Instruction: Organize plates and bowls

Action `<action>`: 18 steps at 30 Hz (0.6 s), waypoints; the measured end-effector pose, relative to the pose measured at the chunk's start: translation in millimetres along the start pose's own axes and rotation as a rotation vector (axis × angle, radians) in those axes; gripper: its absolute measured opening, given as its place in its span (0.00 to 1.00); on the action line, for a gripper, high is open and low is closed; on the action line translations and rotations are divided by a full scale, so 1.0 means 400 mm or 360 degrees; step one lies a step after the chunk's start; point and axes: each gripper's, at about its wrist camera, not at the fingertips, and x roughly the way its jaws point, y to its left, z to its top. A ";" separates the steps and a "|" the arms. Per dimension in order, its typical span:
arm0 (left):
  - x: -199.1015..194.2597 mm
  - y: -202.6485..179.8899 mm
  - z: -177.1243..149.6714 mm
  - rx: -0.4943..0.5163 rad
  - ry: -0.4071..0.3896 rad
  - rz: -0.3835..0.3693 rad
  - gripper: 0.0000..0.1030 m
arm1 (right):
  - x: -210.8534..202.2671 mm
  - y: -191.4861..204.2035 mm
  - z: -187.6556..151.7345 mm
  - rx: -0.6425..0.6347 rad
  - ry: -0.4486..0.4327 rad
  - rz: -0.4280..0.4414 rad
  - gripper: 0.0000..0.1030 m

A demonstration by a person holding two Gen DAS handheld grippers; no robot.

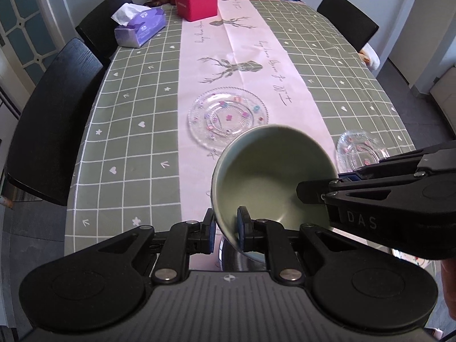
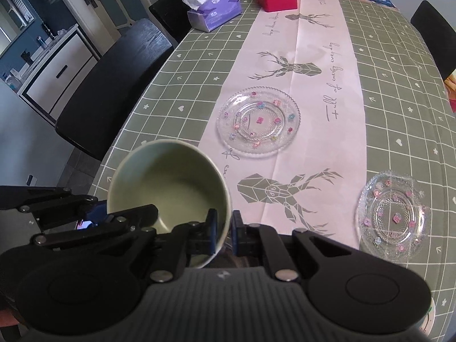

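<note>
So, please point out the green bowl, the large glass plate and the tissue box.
green bowl (image 1: 268, 176), left wrist view, inner wall.
large glass plate (image 2: 258, 121), right wrist view, centre.
tissue box (image 1: 142, 27), left wrist view, purple side.

Both wrist views are evenly lit by soft, diffuse daylight; shadows on the surface (image 1: 136, 108) are faint. The glass plate (image 2: 258, 122) shows small specular glints. Fisheye distortion bows the surface edges and the black chairs (image 1: 54, 119), and dark vignetting fills the frame corners. The green bowl (image 1: 270, 182), close to the lens, appears slightly soft; the far background is mildly blurred.
</note>
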 end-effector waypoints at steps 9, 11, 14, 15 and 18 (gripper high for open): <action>0.018 -0.022 -0.054 -0.0026 0.0091 -0.0025 0.16 | 0.017 -0.017 -0.058 -0.0006 0.0067 -0.0004 0.07; 0.029 -0.020 -0.063 -0.0041 0.0123 -0.0034 0.16 | 0.028 -0.016 -0.066 -0.0016 0.0091 -0.0009 0.07; 0.046 -0.016 -0.076 -0.0063 0.0168 -0.0057 0.16 | 0.047 -0.015 -0.078 -0.0034 0.0127 -0.0023 0.07; 0.052 -0.015 -0.079 -0.0067 0.0182 -0.0063 0.16 | 0.053 -0.016 -0.080 -0.0036 0.0140 -0.0026 0.07; 0.069 -0.012 -0.086 -0.0081 0.0227 -0.0079 0.17 | 0.070 -0.014 -0.088 -0.0048 0.0177 -0.0039 0.08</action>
